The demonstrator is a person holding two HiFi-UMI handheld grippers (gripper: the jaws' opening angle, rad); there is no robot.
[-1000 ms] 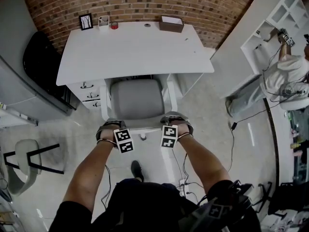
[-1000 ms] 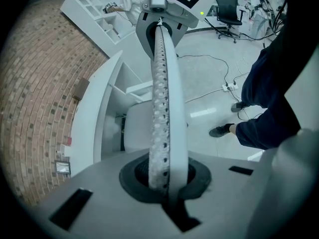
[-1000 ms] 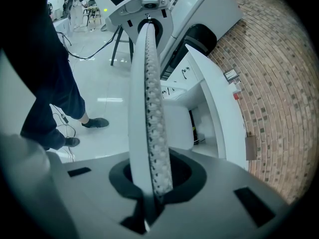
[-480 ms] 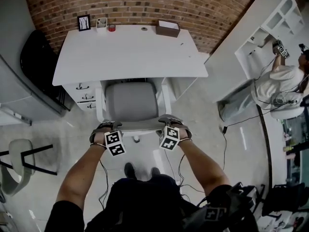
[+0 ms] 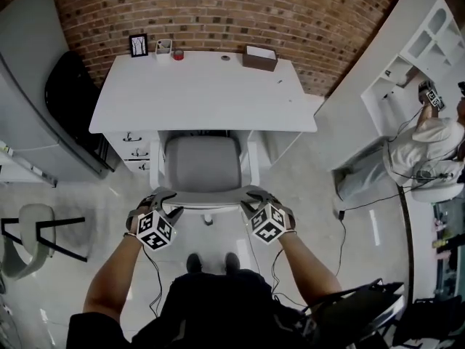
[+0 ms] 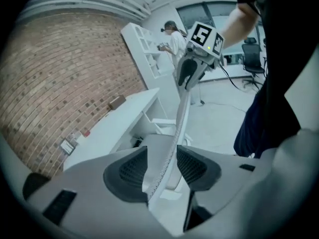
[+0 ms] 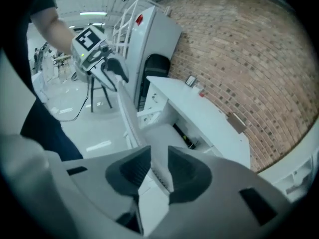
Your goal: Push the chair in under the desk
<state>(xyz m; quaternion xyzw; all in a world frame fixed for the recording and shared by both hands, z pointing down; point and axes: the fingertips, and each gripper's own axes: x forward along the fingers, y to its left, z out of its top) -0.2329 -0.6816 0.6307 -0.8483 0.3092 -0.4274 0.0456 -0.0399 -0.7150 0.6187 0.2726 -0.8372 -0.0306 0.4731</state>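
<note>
The grey chair [image 5: 203,162] faces the white desk [image 5: 203,93], its seat front at the desk's edge. Both grippers are at the top edge of its backrest [image 5: 207,195]. My left gripper [image 5: 166,203] is at the backrest's left end. Its jaws are opening, with the stitched backrest edge [image 6: 182,113] running between them and a gap beside the pads [image 6: 162,166]. At the right end, my right gripper [image 5: 251,203] is closing its jaws around the same edge [image 7: 127,118], without clamping it [image 7: 158,171].
On the desk's far edge stand a small picture frame [image 5: 139,45], a cup [image 5: 163,47] and a brown box [image 5: 259,57]. Drawers [image 5: 134,151] sit under the desk's left side. A stool [image 5: 29,235] is at left, and a person [image 5: 429,151] by white shelves [image 5: 414,57] at right.
Both grippers have let go of their tight hold on the backrest top and now stand wider. My hands have turned outward and sit a little lower in the head view.
</note>
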